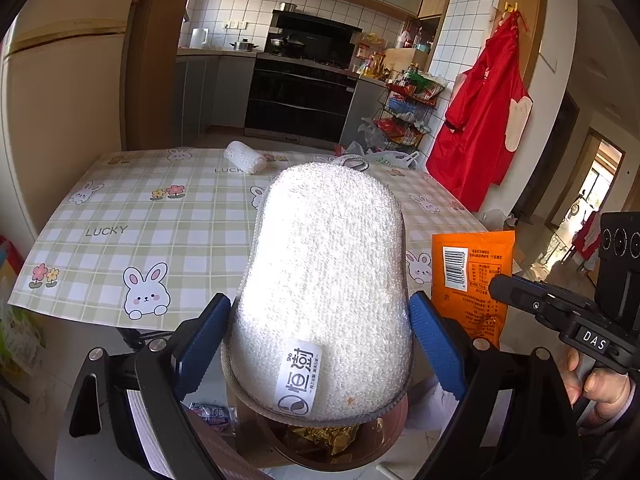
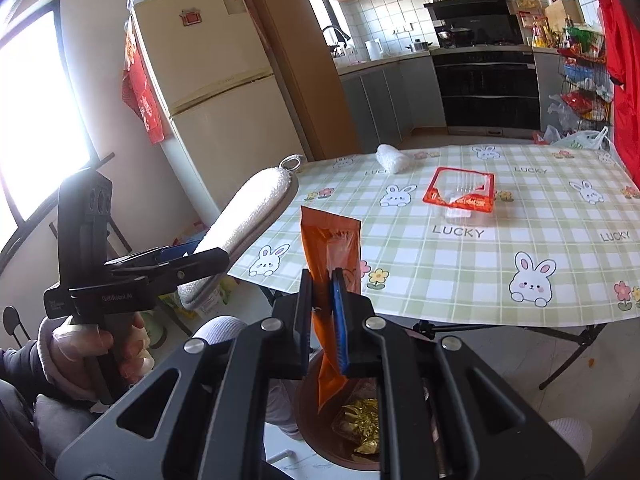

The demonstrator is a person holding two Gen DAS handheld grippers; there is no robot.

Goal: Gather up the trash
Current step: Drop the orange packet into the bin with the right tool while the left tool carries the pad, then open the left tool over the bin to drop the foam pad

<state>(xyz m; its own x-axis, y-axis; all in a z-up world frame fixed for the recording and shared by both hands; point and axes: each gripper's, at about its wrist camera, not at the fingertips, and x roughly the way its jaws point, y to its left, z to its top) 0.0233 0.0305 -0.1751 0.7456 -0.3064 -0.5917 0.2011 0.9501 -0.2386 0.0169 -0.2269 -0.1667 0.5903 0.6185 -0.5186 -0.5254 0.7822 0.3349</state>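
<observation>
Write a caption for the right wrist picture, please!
Right gripper pinches an orange packet above a brown bin holding gold wrapper.

Your white sponge pad [image 1: 324, 292] fills the middle of the left wrist view and hides most of the brown bin [image 1: 384, 436] below it, so you see only a strip of rim and some gold foil [image 1: 324, 438]. The small print on the orange packet [image 1: 472, 280] is too fine to read there, and its lower corner sits behind your right tool [image 1: 496, 284]. In the right wrist view, the tool's own frame covers much of the bin, and the bench [image 2: 460, 264] runs off the right edge.
</observation>
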